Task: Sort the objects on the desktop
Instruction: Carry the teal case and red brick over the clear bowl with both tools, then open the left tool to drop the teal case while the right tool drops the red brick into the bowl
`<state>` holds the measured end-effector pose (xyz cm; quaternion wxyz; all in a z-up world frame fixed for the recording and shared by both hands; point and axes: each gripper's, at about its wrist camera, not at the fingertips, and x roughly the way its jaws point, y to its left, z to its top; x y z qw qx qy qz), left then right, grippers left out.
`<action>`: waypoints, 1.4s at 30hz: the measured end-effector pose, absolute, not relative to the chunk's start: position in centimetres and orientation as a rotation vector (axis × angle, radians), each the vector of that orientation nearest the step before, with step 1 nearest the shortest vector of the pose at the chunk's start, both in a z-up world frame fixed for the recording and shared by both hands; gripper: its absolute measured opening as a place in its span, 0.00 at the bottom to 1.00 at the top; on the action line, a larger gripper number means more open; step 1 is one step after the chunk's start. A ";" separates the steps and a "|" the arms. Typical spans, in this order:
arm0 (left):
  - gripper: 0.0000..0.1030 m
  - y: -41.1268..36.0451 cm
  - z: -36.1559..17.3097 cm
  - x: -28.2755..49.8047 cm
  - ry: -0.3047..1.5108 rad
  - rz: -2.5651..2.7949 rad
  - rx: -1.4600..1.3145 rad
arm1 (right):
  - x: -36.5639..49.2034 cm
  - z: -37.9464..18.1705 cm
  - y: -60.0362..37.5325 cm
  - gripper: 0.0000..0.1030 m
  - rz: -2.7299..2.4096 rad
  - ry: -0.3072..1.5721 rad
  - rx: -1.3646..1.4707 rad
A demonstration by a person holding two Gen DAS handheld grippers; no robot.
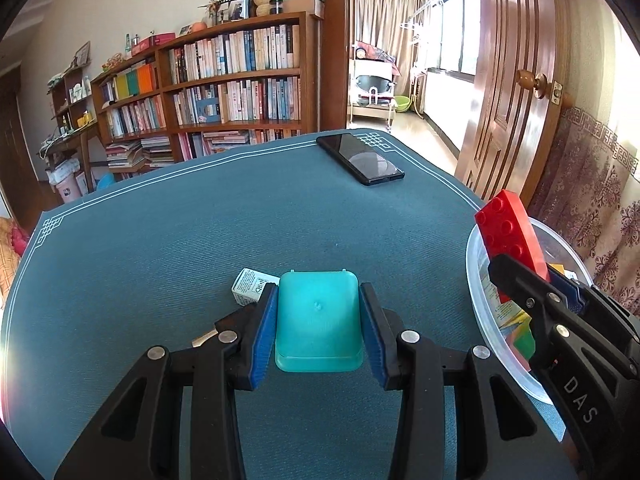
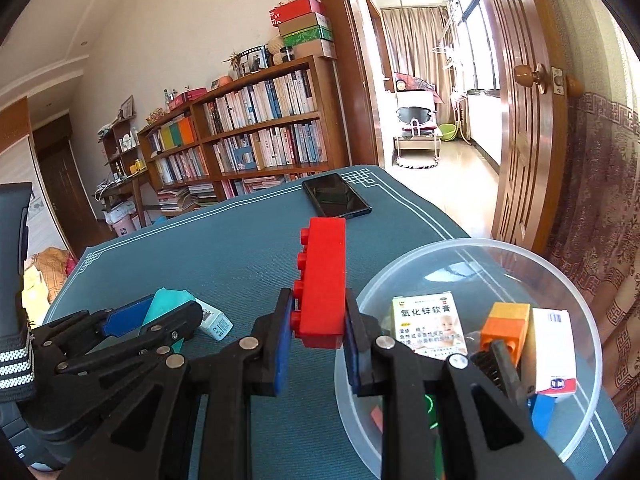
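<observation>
Two grippers: each grips one thing, above a teal-clothed surface (image 1: 200,220).
Left gripper (image 1: 319,320): jaws narrowed onto a turquoise plastic lid (image 1: 318,320), blue pads pressing its left and right sides.
Right gripper (image 2: 319,334): jaws nearly closed on the lower end of a red building brick (image 2: 322,280), which stands upright, studs facing left.
Small white box (image 1: 250,286): lying on the surface just beyond the left jaws, print too small to read.
Clear plastic bowl (image 2: 440,256): right of the right jaws, near edge of the surface.
Bowl contents: carton (image 2: 430,326) printed "氧化锌软膏", orange block (image 2: 506,330), white box with barcode (image 2: 554,348).
Writing: "DAS" on the right gripper's body, seen from the left wrist.
Black phone (image 1: 360,158): flat at the far right of the surface.
</observation>
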<state>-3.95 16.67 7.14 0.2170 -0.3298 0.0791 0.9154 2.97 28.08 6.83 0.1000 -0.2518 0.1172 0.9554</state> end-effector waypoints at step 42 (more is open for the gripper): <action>0.41 22.0 7.3 0.5 0.296 2.376 -0.854 | 7.3 5.3 40.0 0.25 2.591 0.457 -0.771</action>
